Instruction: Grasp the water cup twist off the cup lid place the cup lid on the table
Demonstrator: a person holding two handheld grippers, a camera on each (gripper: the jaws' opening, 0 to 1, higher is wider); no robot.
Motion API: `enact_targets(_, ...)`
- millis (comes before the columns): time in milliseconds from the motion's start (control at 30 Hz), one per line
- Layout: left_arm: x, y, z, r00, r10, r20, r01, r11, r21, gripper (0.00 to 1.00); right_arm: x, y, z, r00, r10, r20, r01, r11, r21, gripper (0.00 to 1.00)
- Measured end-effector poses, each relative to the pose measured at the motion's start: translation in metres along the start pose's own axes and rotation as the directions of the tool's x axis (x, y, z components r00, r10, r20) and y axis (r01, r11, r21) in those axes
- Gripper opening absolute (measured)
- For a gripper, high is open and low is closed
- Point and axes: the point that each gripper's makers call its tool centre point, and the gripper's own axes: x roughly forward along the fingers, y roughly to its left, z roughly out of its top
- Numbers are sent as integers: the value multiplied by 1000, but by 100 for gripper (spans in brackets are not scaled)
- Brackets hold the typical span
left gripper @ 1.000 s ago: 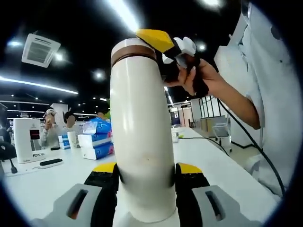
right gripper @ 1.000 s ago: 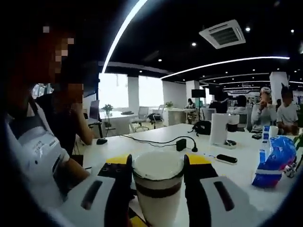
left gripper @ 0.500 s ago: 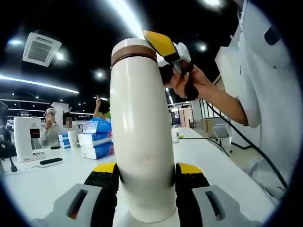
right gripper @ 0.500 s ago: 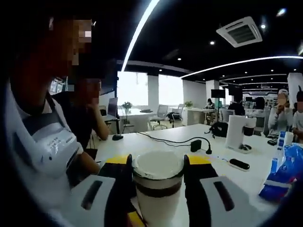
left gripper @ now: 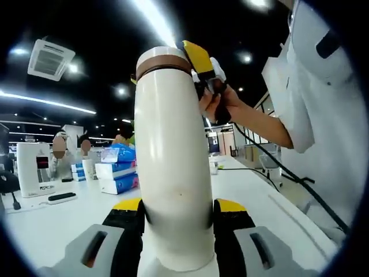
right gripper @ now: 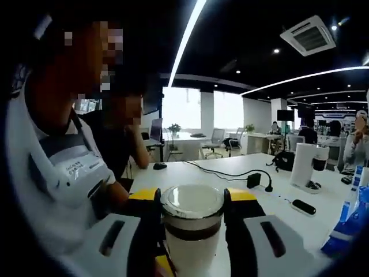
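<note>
We see the left gripper (left gripper: 174,222) clamped on the water cup's (left gripper: 171,167) body, while the right gripper (right gripper: 191,213) grips the cup lid (right gripper: 191,202).

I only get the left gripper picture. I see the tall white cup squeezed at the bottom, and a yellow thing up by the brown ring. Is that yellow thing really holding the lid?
Observer: Yes. In the right gripper view, the right gripper has one jaw on each side of the cup lid, pressed against it.
Operator: Is the lid off yet?
Observer: Not that I can see. From that side the lid sits right on the brown band, with no gap showing.
Operator: What's behind the lid over there?
Observer: A white table with a black cable running to a small black block.
</note>
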Motion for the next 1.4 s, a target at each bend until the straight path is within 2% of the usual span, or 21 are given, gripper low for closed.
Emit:
enact_targets(167, 0, 0, 0, 1000, -1, 0, 1, 1000, -3, 48, -1, -4, 1, 999, -45, -3, 45, 999, 15, 46)
enact_targets(267, 0, 0, 1, 1000, -2, 1, 2, 1000, 0, 48, -2, -6, 2, 996, -83, -26, 84, 996, 26, 47)
enact_targets(367, 0, -1, 1, 1000, -3, 1, 3, 1000, 6, 48, -6, -7, 13, 990, -140, -22, 141, 989, 34, 54)
enact_targets(433, 0, -1, 1, 1000, -4, 1, 4, 1000, 6, 48, -12, -7, 24, 979, -202, -12, 202, 978, 43, 61)
enact_targets(533, 1, 0, 1, 1000, -3, 0, 3, 1000, 3, 48, -20, -4, 30, 959, -283, -12, 283, 959, 6, 63)
enact_targets(567, 1, 0, 1, 1000, -3, -1, 3, 1000, 3, 48, -22, -2, 32, 950, -313, -1, 313, 950, 11, 65)
enact_targets(733, 1, 0, 1, 1000, -3, -1, 3, 1000, 3, 48, -39, 12, 37, 882, -470, 29, 470, 883, 26, 73)
enact_targets(767, 1, 0, 1, 1000, -3, -1, 3, 1000, 3, 48, -39, 17, 38, 871, -489, 45, 488, 872, 25, 78)
enact_targets(867, 1, 0, 1, 1000, -3, -2, 3, 1000, 1, 48, -43, 26, 40, 839, -535, 93, 531, 844, 71, 79)
enact_targets(933, 1, 0, 0, 1000, -3, -2, 3, 1000, 0, 48, -47, 28, 37, 808, -580, 108, 572, 815, 97, 79)
enact_targets(1000, 1, 0, 0, 1000, -4, -3, 4, 1000, -1, 48, -50, 26, 33, 764, -635, 115, 632, 772, 66, 80)
enact_targets(1200, 0, 0, 0, 1000, -4, -4, 4, 1000, -2, 48, -35, 26, 7, 740, -672, 36, 669, 740, 59, 74)
enact_targets(1267, 0, 0, 0, 1000, -4, -5, 4, 1000, -3, 48, -35, 23, 4, 726, -686, 42, 681, 727, 88, 74)
enact_targets(1333, 1, 1, 0, 1000, -5, -4, 5, 1000, -3, 48, -33, 20, 2, 725, -688, 42, 682, 725, 98, 72)
enact_targets(1400, 0, 1, 0, 1000, -5, -4, 5, 1000, -4, 48, -32, 13, 0, 713, -701, 34, 695, 712, 106, 72)
